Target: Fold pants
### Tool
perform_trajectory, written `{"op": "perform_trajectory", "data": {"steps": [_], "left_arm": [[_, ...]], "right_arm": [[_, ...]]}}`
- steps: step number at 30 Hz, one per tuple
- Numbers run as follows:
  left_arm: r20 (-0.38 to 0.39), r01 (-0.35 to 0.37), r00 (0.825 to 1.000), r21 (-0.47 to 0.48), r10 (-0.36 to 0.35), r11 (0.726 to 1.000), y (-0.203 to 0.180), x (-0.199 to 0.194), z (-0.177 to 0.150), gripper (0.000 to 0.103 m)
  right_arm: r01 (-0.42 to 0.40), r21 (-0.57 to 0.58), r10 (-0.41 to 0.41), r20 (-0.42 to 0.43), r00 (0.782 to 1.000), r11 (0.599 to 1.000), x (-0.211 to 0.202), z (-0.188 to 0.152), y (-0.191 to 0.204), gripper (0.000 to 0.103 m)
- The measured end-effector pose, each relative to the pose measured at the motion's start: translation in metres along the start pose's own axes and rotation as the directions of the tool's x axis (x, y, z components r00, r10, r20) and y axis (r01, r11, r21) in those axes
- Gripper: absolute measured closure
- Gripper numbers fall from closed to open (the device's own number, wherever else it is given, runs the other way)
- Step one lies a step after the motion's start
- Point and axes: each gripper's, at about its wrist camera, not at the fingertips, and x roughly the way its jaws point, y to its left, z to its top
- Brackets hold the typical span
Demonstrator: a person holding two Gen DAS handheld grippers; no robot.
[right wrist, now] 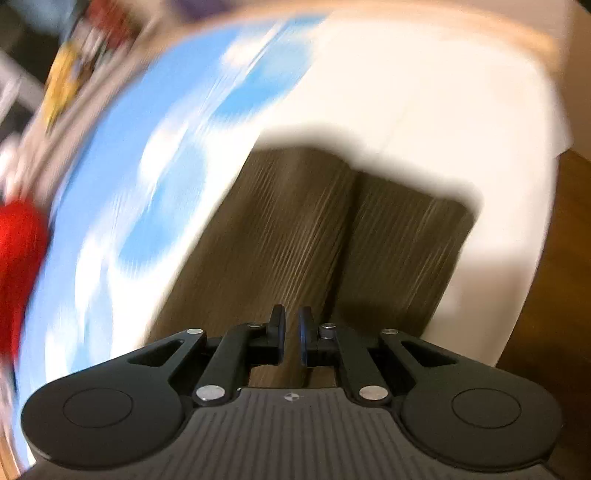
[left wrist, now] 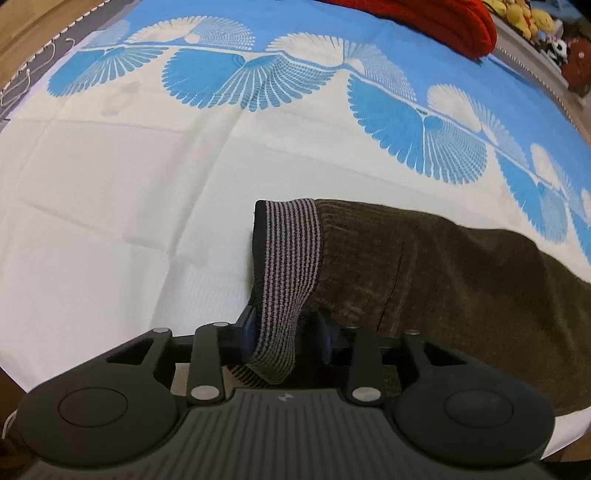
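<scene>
Olive-brown corduroy pants [left wrist: 443,277] lie on a white and blue cloth, stretching off to the right in the left wrist view. Their grey-and-black striped waistband [left wrist: 291,251] rises from the cloth and passes between the fingers of my left gripper [left wrist: 286,317]. The jaws stand apart, wider than the band, and the pads do not squeeze it. The right wrist view is blurred. There the pants [right wrist: 295,221] lie flat ahead with a lengthwise crease, and my right gripper [right wrist: 291,314] hovers above them, shut with nothing between its fingers.
The cloth [left wrist: 110,221] is white near me and blue with fan patterns farther off. A red fabric item [left wrist: 443,22] lies at the far right edge, with plush toys [left wrist: 524,14] beyond it. Brown wood [right wrist: 554,258] shows past the cloth's right edge.
</scene>
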Motion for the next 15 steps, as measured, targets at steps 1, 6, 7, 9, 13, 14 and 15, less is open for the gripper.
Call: {"op": "perform_trajectory", "data": {"steps": [1,6,7,9,13,14,15], "left_arm": [[-0.003,-0.003,1.0,-0.001,0.003,1.0,-0.001,0.001,0.0,0.065],[-0.019,-0.009,1.0,0.032,0.009,0.999,-0.008,0.007,0.0,0.06],[-0.021,-0.011,1.0,0.037,0.012,0.999,-0.009,0.008,0.0,0.06],[-0.026,-0.022,0.999,0.049,0.023,0.999,-0.011,0.011,0.001,0.06],[-0.029,-0.032,0.999,0.057,0.033,0.998,-0.014,0.014,0.0,0.06],[-0.029,-0.033,0.999,0.058,0.035,0.998,-0.015,0.015,0.0,0.06],[-0.029,-0.034,0.999,0.059,0.036,0.998,-0.015,0.015,0.0,0.06]], "right_arm": [[0.012,0.05,-0.014,0.03,0.999,0.999,0.002,0.016,-0.013,0.095],[0.039,0.22,-0.029,-0.051,0.998,0.975,0.042,0.035,-0.067,0.091],[0.013,0.256,0.013,-0.098,0.995,0.967,0.052,0.033,-0.071,0.091],[-0.024,0.198,0.052,-0.141,0.989,0.98,0.067,0.029,-0.058,0.091],[0.01,0.046,-0.001,-0.181,0.983,0.999,0.086,0.023,-0.035,0.091],[0.018,0.035,-0.012,-0.184,0.983,0.999,0.089,0.02,-0.03,0.091],[0.026,0.017,-0.023,-0.174,0.984,1.0,0.09,0.017,-0.025,0.091]]}}
